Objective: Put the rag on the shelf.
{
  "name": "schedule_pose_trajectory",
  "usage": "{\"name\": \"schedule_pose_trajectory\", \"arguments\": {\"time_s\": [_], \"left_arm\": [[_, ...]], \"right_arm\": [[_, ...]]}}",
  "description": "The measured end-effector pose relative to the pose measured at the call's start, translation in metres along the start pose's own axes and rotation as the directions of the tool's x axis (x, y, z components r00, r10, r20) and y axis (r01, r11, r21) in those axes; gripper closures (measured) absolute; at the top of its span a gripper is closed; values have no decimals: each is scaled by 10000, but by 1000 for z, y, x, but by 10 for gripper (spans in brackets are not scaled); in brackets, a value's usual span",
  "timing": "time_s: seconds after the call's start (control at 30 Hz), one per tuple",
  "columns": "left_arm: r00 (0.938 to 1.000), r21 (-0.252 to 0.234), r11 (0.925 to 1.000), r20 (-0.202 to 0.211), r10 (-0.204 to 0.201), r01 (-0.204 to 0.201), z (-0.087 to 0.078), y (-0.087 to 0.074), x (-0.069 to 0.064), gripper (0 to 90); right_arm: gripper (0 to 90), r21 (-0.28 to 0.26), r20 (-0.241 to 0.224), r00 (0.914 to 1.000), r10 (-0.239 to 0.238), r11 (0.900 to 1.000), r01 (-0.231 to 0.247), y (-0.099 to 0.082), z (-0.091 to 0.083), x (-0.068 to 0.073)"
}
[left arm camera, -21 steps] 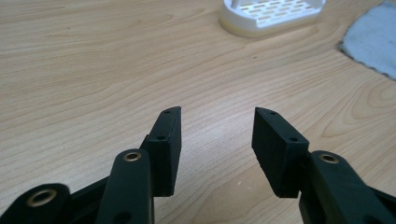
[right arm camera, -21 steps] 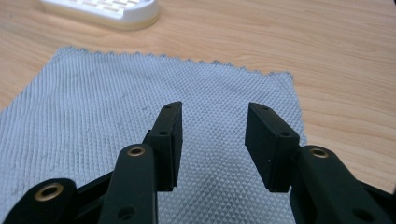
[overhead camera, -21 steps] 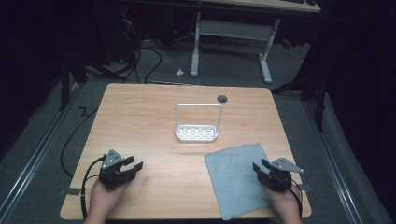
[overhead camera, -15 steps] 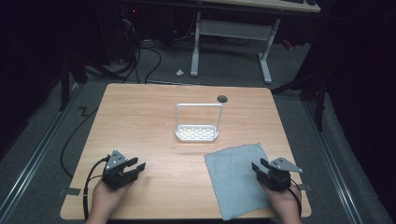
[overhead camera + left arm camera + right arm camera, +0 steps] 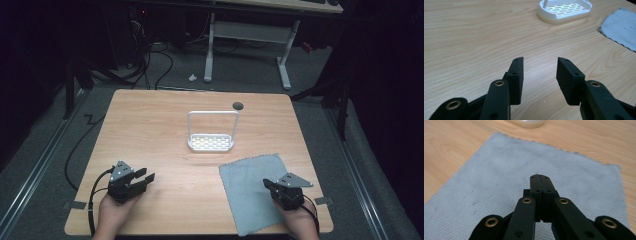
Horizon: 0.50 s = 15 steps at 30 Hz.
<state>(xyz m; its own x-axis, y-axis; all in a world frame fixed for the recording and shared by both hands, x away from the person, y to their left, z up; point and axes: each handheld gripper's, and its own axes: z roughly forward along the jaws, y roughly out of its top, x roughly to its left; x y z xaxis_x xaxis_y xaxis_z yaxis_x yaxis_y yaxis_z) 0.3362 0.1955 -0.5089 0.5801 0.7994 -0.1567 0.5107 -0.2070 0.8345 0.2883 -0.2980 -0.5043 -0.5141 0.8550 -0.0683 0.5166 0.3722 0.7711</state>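
While the right gripper (image 5: 540,177) is hovering low over the grey cloth (image 5: 252,190), its fingers (image 5: 535,185) are pressing flat together with nothing between them. That cloth is lying spread beneath and ahead of them on the worktop (image 5: 160,130). At the near left, the left gripper (image 5: 539,65) is holding its fingers (image 5: 517,75) apart over bare wood, gripping nothing, with the white rack (image 5: 211,142) farther ahead.

Grey waffle-textured cloth (image 5: 250,192), white slotted rack (image 5: 211,142)

White slotted rack (image 5: 210,142) mid-table; wooden table (image 5: 150,125); white desk frame (image 5: 247,37) behind.
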Motion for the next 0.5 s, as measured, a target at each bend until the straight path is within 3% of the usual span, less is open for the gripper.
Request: {"name": "schedule_pose_trajectory", "arguments": {"time_s": [0.23,0.43,0.5], "left_arm": [[10000,-145,9999,-80,-47,46,-3,0,1,611],[9998,-125,9999,154,-104,106,-5,2,-2,665],[9979,-12,10000,644,91,-90,-3,3,-16,684]], "right_arm": [[900,1243,-309,9994,-161,9921,199,-7,18,3],[900,1182,-606,9979,-220,9926,291,-4,23,13],[900,1114,-944,9945,-454,9922,558,3,30,28]]}}
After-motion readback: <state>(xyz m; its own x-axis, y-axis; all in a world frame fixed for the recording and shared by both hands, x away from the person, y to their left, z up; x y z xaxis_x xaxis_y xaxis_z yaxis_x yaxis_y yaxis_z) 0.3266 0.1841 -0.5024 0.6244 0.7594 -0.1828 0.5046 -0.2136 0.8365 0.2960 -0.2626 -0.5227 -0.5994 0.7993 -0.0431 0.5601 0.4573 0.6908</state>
